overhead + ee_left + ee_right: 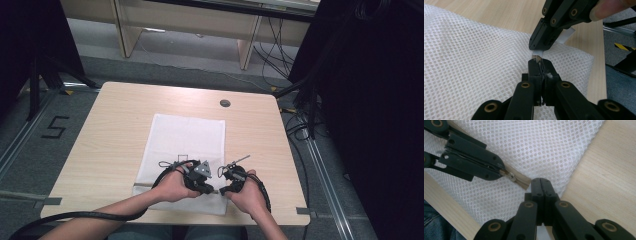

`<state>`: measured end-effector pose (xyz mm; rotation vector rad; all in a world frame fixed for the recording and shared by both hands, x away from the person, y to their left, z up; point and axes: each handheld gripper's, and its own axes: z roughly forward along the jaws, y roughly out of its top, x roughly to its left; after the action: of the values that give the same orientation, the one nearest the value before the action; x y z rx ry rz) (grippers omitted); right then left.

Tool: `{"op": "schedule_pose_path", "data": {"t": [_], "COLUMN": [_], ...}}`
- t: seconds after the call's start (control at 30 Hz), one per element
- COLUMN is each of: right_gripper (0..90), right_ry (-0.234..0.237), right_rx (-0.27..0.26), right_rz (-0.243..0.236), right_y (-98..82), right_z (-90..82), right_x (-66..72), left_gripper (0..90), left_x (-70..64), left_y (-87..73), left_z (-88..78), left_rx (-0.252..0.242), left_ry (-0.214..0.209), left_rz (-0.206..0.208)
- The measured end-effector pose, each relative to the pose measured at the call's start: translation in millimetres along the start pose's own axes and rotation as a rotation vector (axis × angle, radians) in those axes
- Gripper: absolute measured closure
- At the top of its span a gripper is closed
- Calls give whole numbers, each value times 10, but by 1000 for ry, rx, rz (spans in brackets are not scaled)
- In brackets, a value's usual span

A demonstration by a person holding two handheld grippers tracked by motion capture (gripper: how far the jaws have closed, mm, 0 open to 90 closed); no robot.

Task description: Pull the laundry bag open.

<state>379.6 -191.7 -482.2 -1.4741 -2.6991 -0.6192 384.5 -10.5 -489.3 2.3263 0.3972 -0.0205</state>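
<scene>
Right now I have a white mesh laundry bag (187,145) lying flat on the wooden surface (110,130), its long side running away from me and its near edge close to the front of the surface. Both claws work at that near edge, where the zipper runs.

My left claw (537,60) is clamped on the small metal zipper pull (511,176), jaws pressed together with the tab pinched at their tips. My right claw (541,181) has its jaws together too, nipping the end of the beige zipper tape (522,182) and the fabric just beside the bag's corner; from the left gripper view a white tab (566,35) pokes out behind that claw.

I judge the bag to be very light, soft and floppy. The open weave will bunch and slide on the smooth wood rather than resist, so pulling the slider alone would only drag the whole thing along. The sensible holds are the two I have: the stiff pull tab for the moving hand, and the reinforced tape end as the anchor. The tab is small and slick, so a shallow pinch could slip off under tension.
</scene>
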Motion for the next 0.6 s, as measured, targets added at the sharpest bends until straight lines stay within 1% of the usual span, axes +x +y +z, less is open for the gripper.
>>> {"op": "schedule_pose_path", "data": {"t": [0.03,0.2,0.23,0.27,0.4,0.43,0.47,0.5,0.57,0.6], "right_gripper": [900,900,900,900,900,900,900,900,900,900], "right_ry": [1,5,5,5,5,5,4,1,-1,-11], "right_rx": [0,-3,3,-2,-3,-3,-3,-1,-1,0], "right_rz": [0,-5,5,-3,-4,-4,-4,-2,-4,-4], "right_y": [0,-1,-1,-2,-4,-4,-3,-1,0,0], "right_z": [0,-1,-2,1,1,1,1,0,0,-4], "right_x": [0,-5,-3,-8,-6,-6,-6,0,5,21], "left_gripper": [875,875,875,875,875,875,875,875,875,875], "left_x": [8,10,9,8,9,2,5,4,9,15], "left_y": [0,-7,-8,-7,-5,-8,-8,-10,-10,-11], "left_z": [-4,-12,-13,-16,-23,-23,-29,-35,-47,-53], "left_rx": [-3,-8,-7,-7,-1,-5,-4,-7,-5,-1], "left_ry": [0,-1,-2,-2,1,-3,-1,-1,1,2], "left_rz": [12,6,5,6,12,-4,0,-7,3,9]}}
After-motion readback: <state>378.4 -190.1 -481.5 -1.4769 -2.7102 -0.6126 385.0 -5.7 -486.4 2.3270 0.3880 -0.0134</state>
